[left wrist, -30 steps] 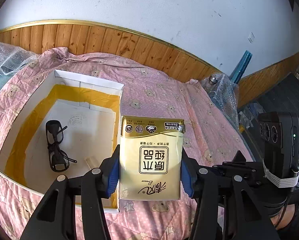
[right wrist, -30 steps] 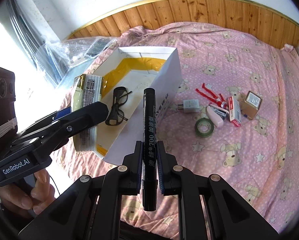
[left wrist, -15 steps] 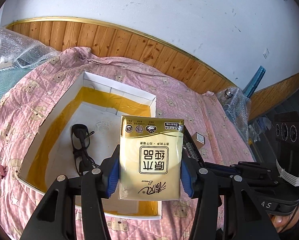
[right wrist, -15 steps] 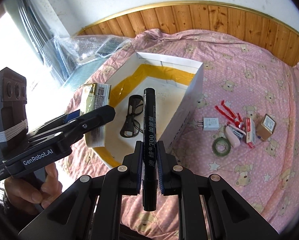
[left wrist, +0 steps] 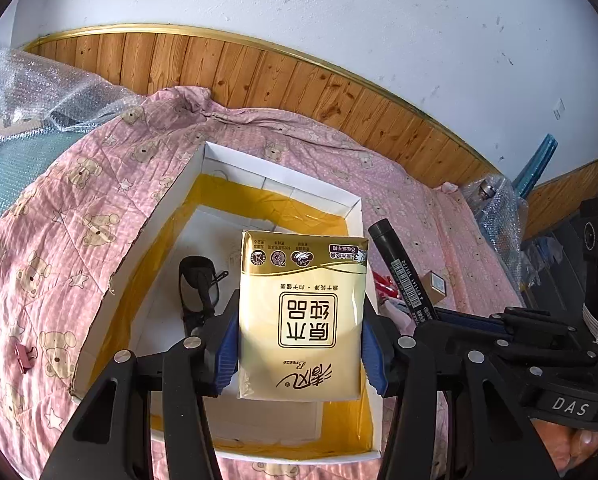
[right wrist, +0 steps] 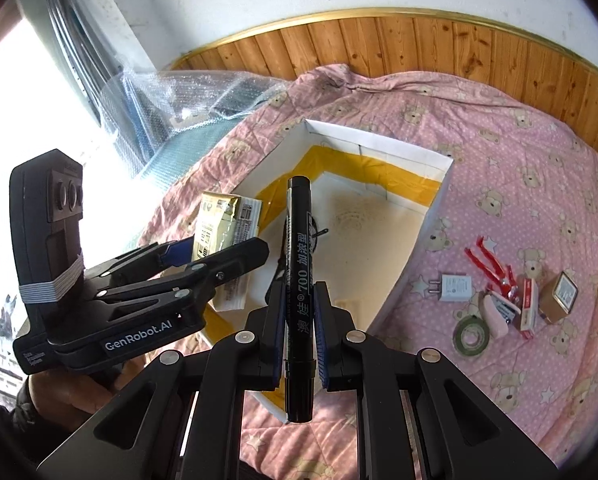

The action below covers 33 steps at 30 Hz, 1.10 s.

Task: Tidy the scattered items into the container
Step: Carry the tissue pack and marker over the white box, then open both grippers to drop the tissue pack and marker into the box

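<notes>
The left gripper was clenched on a gold tissue pack, its blue pads pressing both long sides, and held it upright over the near half of the white box. In the right wrist view the right gripper gripped a black marker at mid-barrel, the pen standing upright with its cap end over the box's near wall; white printed characters and "700" ran along the barrel. The pack's face carried dark printed characters in a framed square and a dark band along its far edge.

Below the pack, the box sat open-topped on a pink quilt printed with bears and stars. Yellow tape lined the seams where its white walls met the floor. Black glasses lay folded on the floor at the left, near the left wall; the far half of the floor lay bare. A pink binder clip rested on the quilt left of the box, apart from it.

Right of the box, well apart from its right wall, lay a white plug adapter, a green tape roll, a pink stapler, a red clip, a red-and-white staple box and a small brown carton, crowded together. Farther left, bubble wrap lay at the quilt's far edge, with wood panelling behind.
</notes>
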### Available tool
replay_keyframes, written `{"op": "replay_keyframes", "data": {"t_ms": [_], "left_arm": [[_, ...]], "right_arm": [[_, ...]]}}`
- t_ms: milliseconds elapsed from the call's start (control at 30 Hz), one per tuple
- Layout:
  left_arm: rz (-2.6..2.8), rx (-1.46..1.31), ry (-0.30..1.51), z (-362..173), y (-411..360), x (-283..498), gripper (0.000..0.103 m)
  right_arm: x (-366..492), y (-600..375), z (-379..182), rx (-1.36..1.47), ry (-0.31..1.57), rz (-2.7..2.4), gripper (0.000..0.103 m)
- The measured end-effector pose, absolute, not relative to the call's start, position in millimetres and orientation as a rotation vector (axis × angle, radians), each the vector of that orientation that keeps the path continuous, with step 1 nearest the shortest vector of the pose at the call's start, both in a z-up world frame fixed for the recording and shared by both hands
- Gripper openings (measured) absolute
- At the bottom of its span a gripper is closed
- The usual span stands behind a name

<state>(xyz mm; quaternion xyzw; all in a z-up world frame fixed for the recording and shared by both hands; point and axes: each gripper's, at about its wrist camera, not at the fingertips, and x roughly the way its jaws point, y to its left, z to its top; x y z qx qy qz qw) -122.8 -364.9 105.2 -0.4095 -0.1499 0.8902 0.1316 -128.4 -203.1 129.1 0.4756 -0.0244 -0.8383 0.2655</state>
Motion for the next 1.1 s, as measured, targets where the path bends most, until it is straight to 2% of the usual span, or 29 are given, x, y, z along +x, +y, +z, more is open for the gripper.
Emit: {"op": "replay_keyframes", "data": {"t_ms": [567,633,667,700,733,1100], "left_arm": [[2.573,-1.349,-0.369,86,-365,-198,0.053],[2.56,-1.375,-0.37,81,-364,-211,0.055],[2.554,-1.395,-0.367,77,-363,-218,0.059],[2.552,-1.42,-0.368,73,-364,-225,0.067],[2.552,-1.437,-0.375,70,-366,-229,0.068],[2.554,-1.457,-0.447,73,-378,-217,0.068]], "right_arm": [[-202,-207,97,1.352,-0.149,-2.253,0.014],[-212,-206,91,1.368,-0.153,-2.267,0.018],[-216,-205,87,1.378,-0.156,-2.276,0.022],[-220,-203,84,1.387,-0.162,-2.286,0.034],[-223,-200,81,1.393,-0.181,-2.292,0.036],[-195,-150,80,1.407,-0.311,-2.3,0.036]]}}
